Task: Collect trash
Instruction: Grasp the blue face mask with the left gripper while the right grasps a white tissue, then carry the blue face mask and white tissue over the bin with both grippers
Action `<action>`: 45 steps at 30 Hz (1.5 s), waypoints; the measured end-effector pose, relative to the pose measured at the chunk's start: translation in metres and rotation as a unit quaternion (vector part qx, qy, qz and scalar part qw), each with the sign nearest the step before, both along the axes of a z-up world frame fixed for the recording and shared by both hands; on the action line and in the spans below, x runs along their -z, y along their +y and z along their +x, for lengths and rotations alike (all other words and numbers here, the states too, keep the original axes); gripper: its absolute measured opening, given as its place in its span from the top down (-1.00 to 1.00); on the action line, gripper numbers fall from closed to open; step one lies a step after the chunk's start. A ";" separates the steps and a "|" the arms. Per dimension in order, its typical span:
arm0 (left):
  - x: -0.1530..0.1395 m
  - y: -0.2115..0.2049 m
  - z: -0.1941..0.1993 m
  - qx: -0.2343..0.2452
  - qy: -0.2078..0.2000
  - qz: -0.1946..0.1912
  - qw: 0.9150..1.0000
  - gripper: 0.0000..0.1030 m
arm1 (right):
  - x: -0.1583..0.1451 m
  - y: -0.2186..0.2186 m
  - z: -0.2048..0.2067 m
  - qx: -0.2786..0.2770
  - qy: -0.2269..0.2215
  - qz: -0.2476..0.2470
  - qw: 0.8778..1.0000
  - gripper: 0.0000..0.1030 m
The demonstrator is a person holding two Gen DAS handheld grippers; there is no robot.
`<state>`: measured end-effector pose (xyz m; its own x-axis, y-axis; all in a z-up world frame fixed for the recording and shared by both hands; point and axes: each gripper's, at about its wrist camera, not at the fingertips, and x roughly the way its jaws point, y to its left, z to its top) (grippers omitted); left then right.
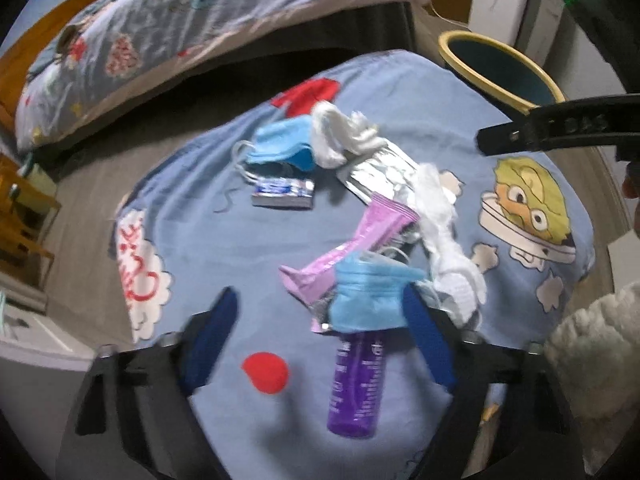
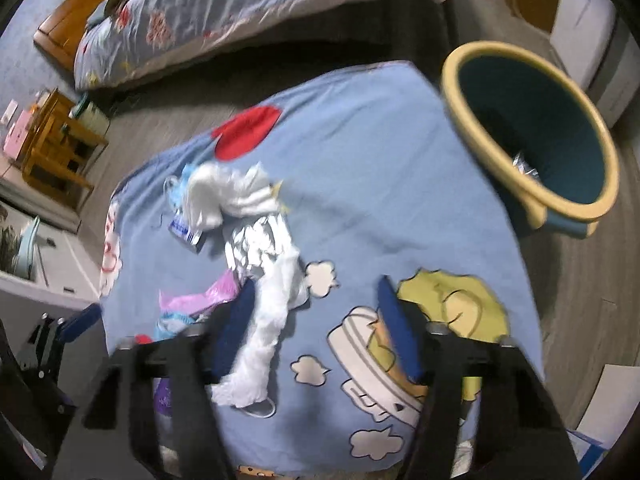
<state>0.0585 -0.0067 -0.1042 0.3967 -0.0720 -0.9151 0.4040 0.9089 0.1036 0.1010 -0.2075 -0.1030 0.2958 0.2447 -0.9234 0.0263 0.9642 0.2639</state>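
Note:
Trash lies on a blue cartoon-print cloth (image 1: 192,216). My left gripper (image 1: 324,316) is open, pointing down over a crumpled blue face mask (image 1: 368,300). The mask lies against the right pad, on top of a purple bottle (image 1: 356,384) and a pink wrapper (image 1: 352,244). My right gripper (image 2: 316,312) is open over a long white tissue strip (image 2: 272,320) that lies beside its left pad; the other pad is well apart. Farther off lie a second blue mask (image 1: 280,144), a white tissue wad (image 1: 344,132), a silver foil wrapper (image 1: 380,172) and a small blue box (image 1: 282,196).
A teal bin with a yellow rim (image 2: 452,76) stands off the cloth's far right corner, with foil inside it. A bed with a patterned quilt (image 2: 240,0) lies beyond a strip of floor. Wooden furniture (image 2: 56,144) is at the left. A fluffy white sleeve (image 1: 592,344) is at the right.

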 end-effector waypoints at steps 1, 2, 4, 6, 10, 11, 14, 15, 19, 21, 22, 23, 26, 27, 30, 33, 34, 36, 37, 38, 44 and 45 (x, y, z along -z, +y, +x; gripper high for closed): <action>0.002 -0.001 0.000 0.002 0.008 -0.005 1.000 -0.32 | 0.003 0.003 0.000 -0.007 0.004 0.001 1.000 0.23; 0.004 -0.002 0.001 0.003 0.015 -0.012 1.000 -0.17 | 0.006 0.008 0.000 -0.014 0.008 0.003 1.000 0.34; 0.008 -0.005 0.001 0.007 0.028 -0.017 0.999 0.06 | 0.011 0.018 0.001 -0.032 0.013 0.005 0.999 0.45; 0.012 -0.008 0.001 0.016 0.036 -0.013 0.999 0.54 | 0.014 0.025 0.003 -0.043 0.017 0.005 0.999 0.48; 0.013 -0.009 0.002 0.019 0.043 -0.016 0.999 0.79 | 0.026 0.036 0.006 -0.055 0.031 0.001 0.998 0.48; 0.011 -0.009 0.002 0.018 0.041 -0.017 0.999 0.82 | 0.029 0.036 0.007 -0.057 0.035 0.001 0.998 0.48; 0.001 -0.003 0.005 0.008 0.030 -0.030 0.999 0.85 | 0.034 0.039 0.009 -0.057 0.041 -0.003 0.997 0.47; -0.005 0.000 0.006 0.003 0.023 -0.040 0.999 0.86 | 0.036 0.040 0.010 -0.058 0.044 -0.002 0.997 0.47; -0.020 0.012 0.012 -0.016 0.006 -0.062 0.998 0.87 | 0.047 0.045 0.012 -0.061 0.060 -0.011 0.996 0.47; -0.024 0.017 0.015 -0.026 0.002 -0.071 0.997 0.87 | 0.050 0.047 0.012 -0.069 0.065 -0.021 0.995 0.47; -0.026 0.019 0.016 -0.030 -0.001 -0.072 0.997 0.87 | 0.052 0.048 0.011 -0.075 0.067 -0.031 0.994 0.48; -0.027 0.020 0.018 -0.033 -0.003 -0.072 0.997 0.87 | 0.054 0.049 0.011 -0.081 0.067 -0.039 0.994 0.62; -0.030 0.021 0.018 -0.037 -0.008 -0.070 0.997 0.87 | 0.053 0.047 0.010 -0.082 0.063 -0.042 0.994 0.87; -0.031 0.022 0.019 -0.039 -0.010 -0.073 0.997 0.87 | 0.051 0.047 0.009 -0.080 0.059 -0.040 0.994 0.90; -0.039 0.025 0.020 -0.044 -0.020 -0.084 0.995 0.87 | 0.039 0.040 0.008 -0.073 0.041 -0.031 0.996 0.91; -0.049 0.030 0.021 -0.051 -0.035 -0.095 0.994 0.87 | 0.022 0.030 0.008 -0.063 0.019 -0.017 0.998 0.91; -0.053 0.032 0.022 -0.053 -0.039 -0.102 0.993 0.87 | 0.013 0.028 0.008 -0.062 0.008 -0.016 0.998 0.91; -0.060 0.034 0.023 -0.057 -0.049 -0.109 0.991 0.87 | -0.001 0.025 0.009 -0.060 -0.010 -0.007 0.998 0.91; -0.063 0.035 0.023 -0.056 -0.055 -0.110 0.991 0.87 | -0.011 0.022 0.009 -0.059 -0.024 -0.006 0.998 0.91; -0.065 0.034 0.023 -0.056 -0.060 -0.108 0.991 0.87 | -0.017 0.022 0.011 -0.060 -0.032 -0.007 0.998 0.91; -0.074 0.034 0.025 -0.059 -0.080 -0.110 0.989 0.87 | -0.053 0.017 0.016 -0.054 -0.082 -0.006 0.995 0.92; -0.075 0.033 0.025 -0.058 -0.085 -0.107 0.989 0.87 | -0.057 0.018 0.017 -0.052 -0.088 -0.007 0.995 0.92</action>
<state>0.0831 0.0262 -0.0289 0.5598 -0.2025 -0.8035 0.2896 0.9563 -0.0392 0.1181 -0.1896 -0.0460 0.4266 0.2702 -0.8631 -0.1193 0.9628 0.2424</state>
